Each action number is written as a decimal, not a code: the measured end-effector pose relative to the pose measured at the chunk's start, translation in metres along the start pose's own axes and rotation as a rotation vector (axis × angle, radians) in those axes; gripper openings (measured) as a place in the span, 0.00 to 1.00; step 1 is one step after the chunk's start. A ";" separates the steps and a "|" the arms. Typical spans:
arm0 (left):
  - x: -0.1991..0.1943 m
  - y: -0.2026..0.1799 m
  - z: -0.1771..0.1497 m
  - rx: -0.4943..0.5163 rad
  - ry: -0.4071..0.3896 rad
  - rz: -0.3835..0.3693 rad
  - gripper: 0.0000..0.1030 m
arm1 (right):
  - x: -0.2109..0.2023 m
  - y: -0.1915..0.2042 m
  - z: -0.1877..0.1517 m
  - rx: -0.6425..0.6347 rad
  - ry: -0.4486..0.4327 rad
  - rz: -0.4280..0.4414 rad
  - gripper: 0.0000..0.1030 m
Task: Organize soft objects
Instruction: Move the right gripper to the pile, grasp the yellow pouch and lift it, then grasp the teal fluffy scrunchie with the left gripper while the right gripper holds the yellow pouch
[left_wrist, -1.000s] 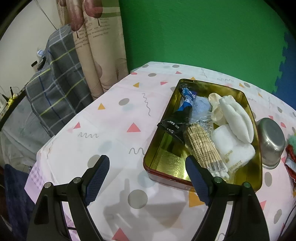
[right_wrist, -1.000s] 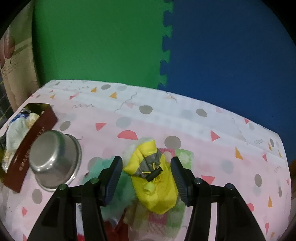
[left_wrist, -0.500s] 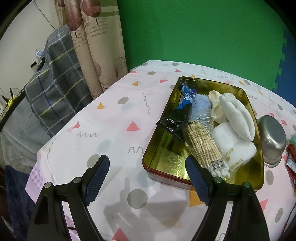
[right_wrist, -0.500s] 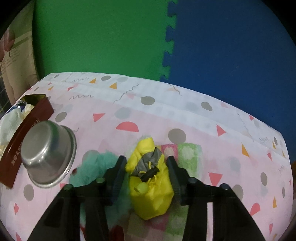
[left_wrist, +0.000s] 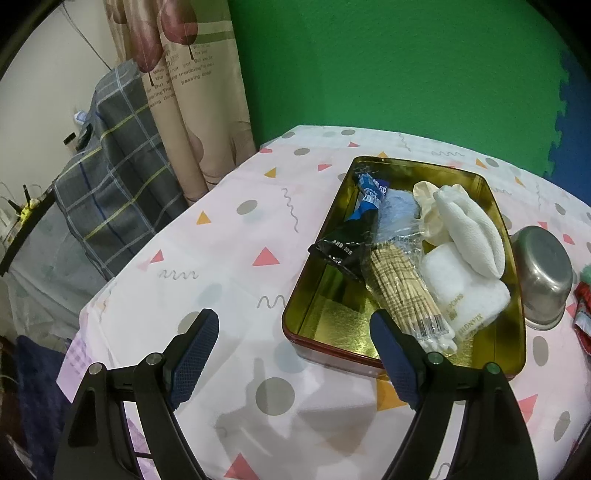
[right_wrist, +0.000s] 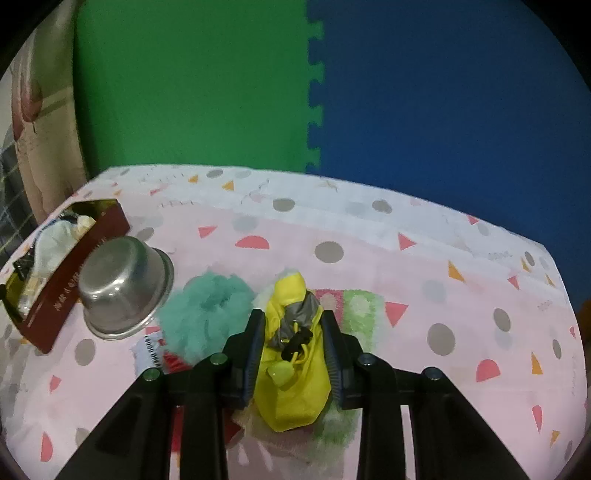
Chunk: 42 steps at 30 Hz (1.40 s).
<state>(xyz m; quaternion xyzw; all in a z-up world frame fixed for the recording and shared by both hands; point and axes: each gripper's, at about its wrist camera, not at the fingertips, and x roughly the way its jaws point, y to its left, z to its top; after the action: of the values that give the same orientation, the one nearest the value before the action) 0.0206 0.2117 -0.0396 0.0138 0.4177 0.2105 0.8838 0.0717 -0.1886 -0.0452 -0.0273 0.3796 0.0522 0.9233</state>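
On the curtain (left_wrist: 192, 74), printed lines are seen, of which only "passing" and "through" can be partly read. On the black packet (left_wrist: 341, 251) in the tin (left_wrist: 406, 354), white characters are printed, too small to be read. On the white towel (left_wrist: 461, 295), at about 5 o'clock in the tin, gold letters are written upside down, not readable with certainty. White characters stand on the tin's red side, blurred.

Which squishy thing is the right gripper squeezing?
The yellow pouch, between the closing right gripper. The fluffy teal puff beside it lies untouched.
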 end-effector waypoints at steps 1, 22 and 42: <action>-0.001 -0.001 0.000 0.001 -0.005 0.001 0.79 | -0.005 -0.001 0.000 0.003 -0.009 0.001 0.30; -0.068 -0.098 0.007 0.229 -0.060 -0.263 0.79 | -0.018 -0.105 -0.047 0.179 0.048 -0.140 0.30; -0.078 -0.240 0.022 0.402 0.061 -0.564 0.79 | 0.001 -0.124 -0.069 0.248 0.068 -0.058 0.45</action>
<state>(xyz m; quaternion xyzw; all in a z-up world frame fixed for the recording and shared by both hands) 0.0800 -0.0337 -0.0164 0.0653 0.4643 -0.1279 0.8740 0.0391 -0.3177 -0.0934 0.0745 0.4133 -0.0228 0.9073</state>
